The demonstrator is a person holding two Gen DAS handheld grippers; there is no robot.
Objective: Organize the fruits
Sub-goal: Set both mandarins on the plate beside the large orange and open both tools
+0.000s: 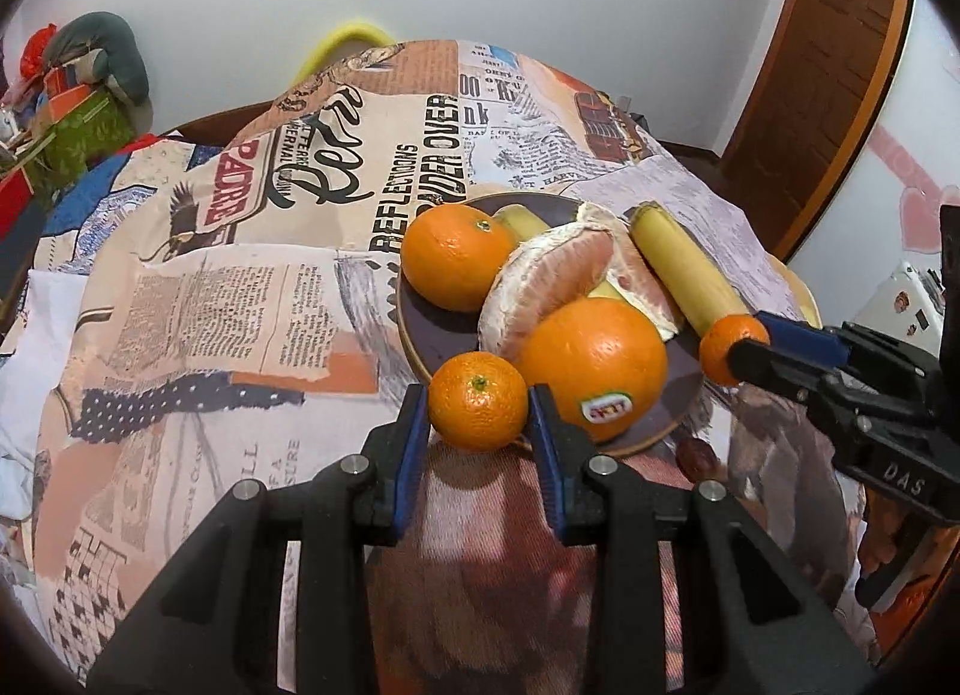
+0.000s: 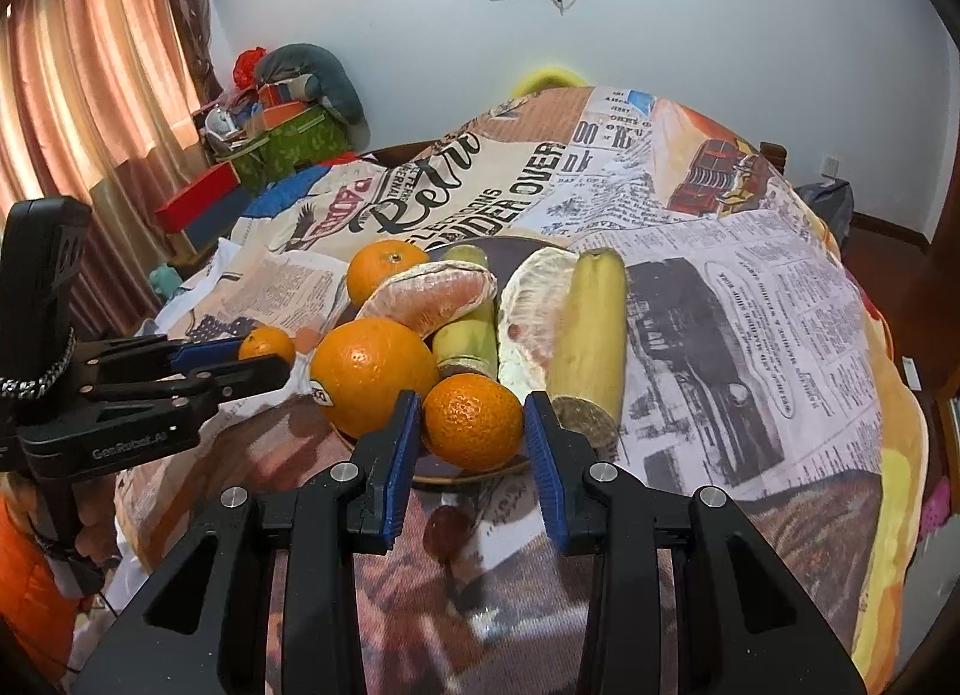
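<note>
The plate [image 1: 420, 347] is mostly hidden under fruit: a big orange [image 1: 591, 365], pomelo pieces [image 1: 540, 281], two bananas [image 2: 591, 329]. The left gripper [image 1: 478, 413] jaws hold a mandarin [image 1: 478, 402] at the plate's 6 o'clock edge. The right gripper [image 2: 472, 425] jaws hold another small mandarin [image 2: 472, 420]. A grape [image 2: 444, 533] lies blurred on the desk [image 2: 750, 335].

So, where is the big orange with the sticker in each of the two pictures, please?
Left wrist view: the big orange with the sticker is low and right of centre, on the near rim of the plate, sticker facing the camera.
Right wrist view: the same orange is left of centre, sticker at its lower left edge.
Shared landmark: the peeled pomelo segment right behind it.
</note>
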